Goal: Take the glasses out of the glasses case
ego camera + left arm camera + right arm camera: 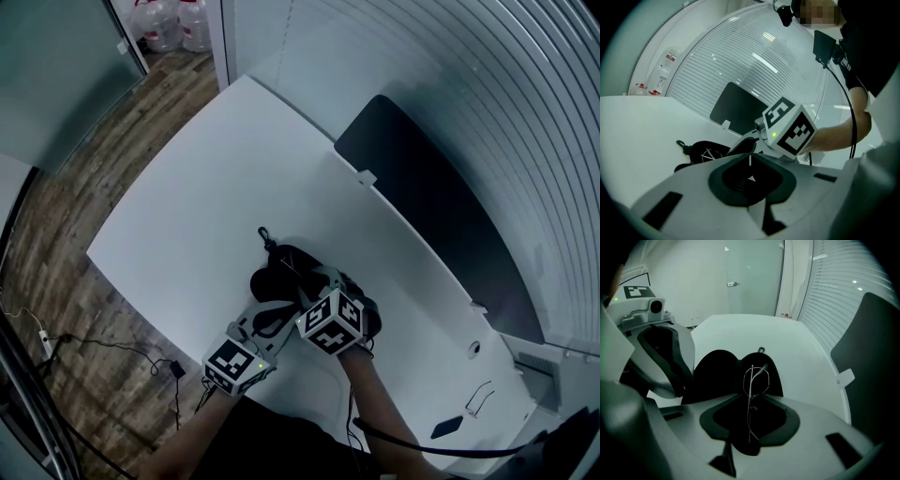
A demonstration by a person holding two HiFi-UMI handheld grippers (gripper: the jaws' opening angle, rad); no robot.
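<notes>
A black glasses case lies open on the white table, its two round halves spread side by side. Thin wire glasses lie over its right half and run in between the jaws of my right gripper. That gripper points steeply down over the case, its jaws open on either side of the wire without pressing it. My left gripper reaches the case's near left edge. Whether its jaws pinch the case is hidden.
A black rectangular mat lies at the table's back right, beside a ribbed curved wall. A small black object sits near the right front. Wooden floor with cables lies beyond the table's left edge. Water bottles stand far back.
</notes>
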